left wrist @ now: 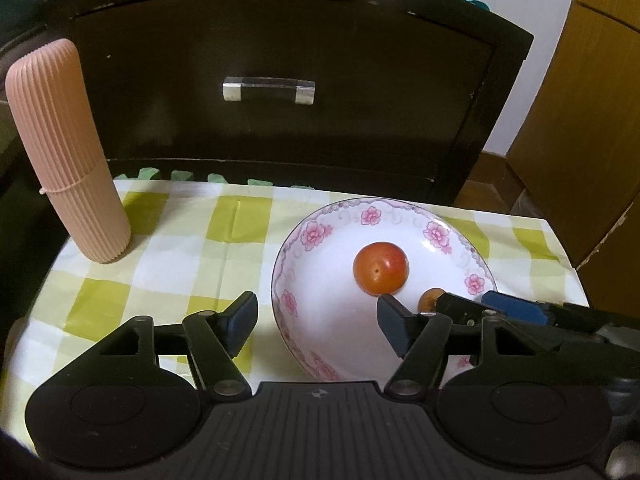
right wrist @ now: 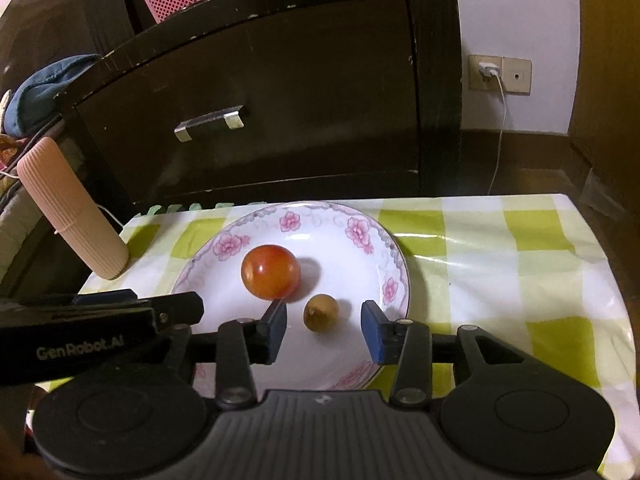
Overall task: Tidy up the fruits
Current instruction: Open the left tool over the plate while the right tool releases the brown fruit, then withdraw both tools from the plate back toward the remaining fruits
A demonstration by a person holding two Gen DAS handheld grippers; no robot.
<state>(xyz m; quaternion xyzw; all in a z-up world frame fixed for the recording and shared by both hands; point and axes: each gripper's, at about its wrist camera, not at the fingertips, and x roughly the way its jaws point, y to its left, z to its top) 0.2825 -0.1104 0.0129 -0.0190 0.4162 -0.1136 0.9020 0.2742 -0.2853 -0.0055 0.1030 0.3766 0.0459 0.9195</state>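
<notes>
Left wrist view: my left gripper (left wrist: 318, 322) is spread wide and holds nothing. The round red-orange tomato (left wrist: 380, 268) sits in the white floral-rimmed bowl (left wrist: 320, 236), just beyond my right-hand fingertip.

Right wrist view: my right gripper (right wrist: 324, 326) is spread too, its pads either side of the small brownish-yellow round fruit (right wrist: 321, 313), not touching. Neither fruit shows a long axis.

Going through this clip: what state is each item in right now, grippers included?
left hand-held gripper: open, empty, over plate's left edge
right hand-held gripper: open, straddling the small brown fruit, not closed on it
red-orange fruit: resting in the plate
small brown fruit: resting in the plate
floral plate: upright on the checked cloth
pink ribbed tube: standing, capped
drawer: shut
</notes>
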